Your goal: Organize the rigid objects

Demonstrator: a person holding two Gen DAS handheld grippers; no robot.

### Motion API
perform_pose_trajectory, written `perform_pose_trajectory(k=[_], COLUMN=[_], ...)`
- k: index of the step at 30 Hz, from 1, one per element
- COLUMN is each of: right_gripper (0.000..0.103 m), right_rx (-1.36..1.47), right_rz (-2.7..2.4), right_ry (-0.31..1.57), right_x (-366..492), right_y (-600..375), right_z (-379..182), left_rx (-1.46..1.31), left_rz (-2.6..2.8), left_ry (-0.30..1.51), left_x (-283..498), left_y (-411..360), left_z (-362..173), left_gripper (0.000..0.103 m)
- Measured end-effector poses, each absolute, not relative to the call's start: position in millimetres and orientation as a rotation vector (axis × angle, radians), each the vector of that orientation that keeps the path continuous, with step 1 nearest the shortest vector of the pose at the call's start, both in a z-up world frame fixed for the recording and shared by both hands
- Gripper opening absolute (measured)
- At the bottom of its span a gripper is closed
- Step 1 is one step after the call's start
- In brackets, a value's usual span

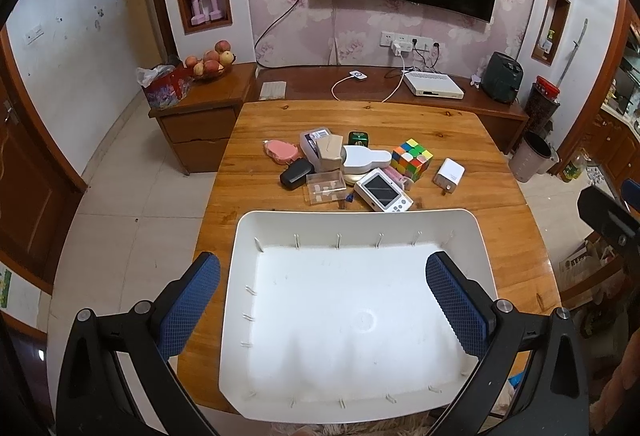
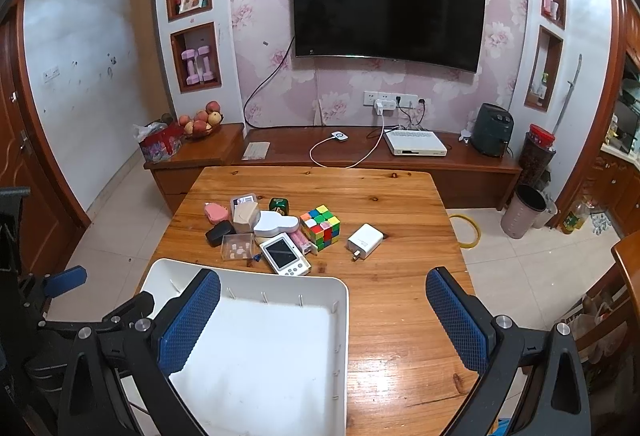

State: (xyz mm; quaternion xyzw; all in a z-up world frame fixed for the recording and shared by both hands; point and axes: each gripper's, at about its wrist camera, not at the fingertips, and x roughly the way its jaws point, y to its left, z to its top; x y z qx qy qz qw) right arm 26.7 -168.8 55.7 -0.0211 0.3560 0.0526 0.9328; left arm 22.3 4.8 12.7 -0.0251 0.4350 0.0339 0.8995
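Observation:
An empty white tray (image 1: 248,236) sits at the near edge of the wooden table; it also shows in the right wrist view (image 2: 340,300). Beyond it lies a cluster of small rigid objects: a colour cube (image 1: 412,159) (image 2: 321,227), a white charger (image 1: 449,175) (image 2: 365,238), a white handheld device (image 1: 383,195) (image 2: 285,254), a clear box (image 1: 325,188), a black case (image 1: 296,173), a pink item (image 1: 282,151). My left gripper (image 1: 323,302) is open above the tray, holding nothing. My right gripper (image 2: 323,318) is open over the tray's right rim, holding nothing.
The wooden table (image 1: 500,212) has bare surface to the right of the tray. A low TV cabinet (image 2: 460,164) stands behind the table with a white box and cables. A bin (image 2: 524,212) stands on the floor at the right.

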Motion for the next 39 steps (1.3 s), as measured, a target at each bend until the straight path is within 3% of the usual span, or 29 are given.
perform_pose_trajectory(k=[39], right_gripper=[0.103], right_rx=[-0.037], right_rz=[0.122], right_ry=[0.757], right_x=[34], right_y=[-168], right_z=[45], left_rx=[-0.069], left_rz=[0.090], left_ry=[0.904], left_x=[24], left_y=[10], left_z=[17], left_gripper=[0.102])
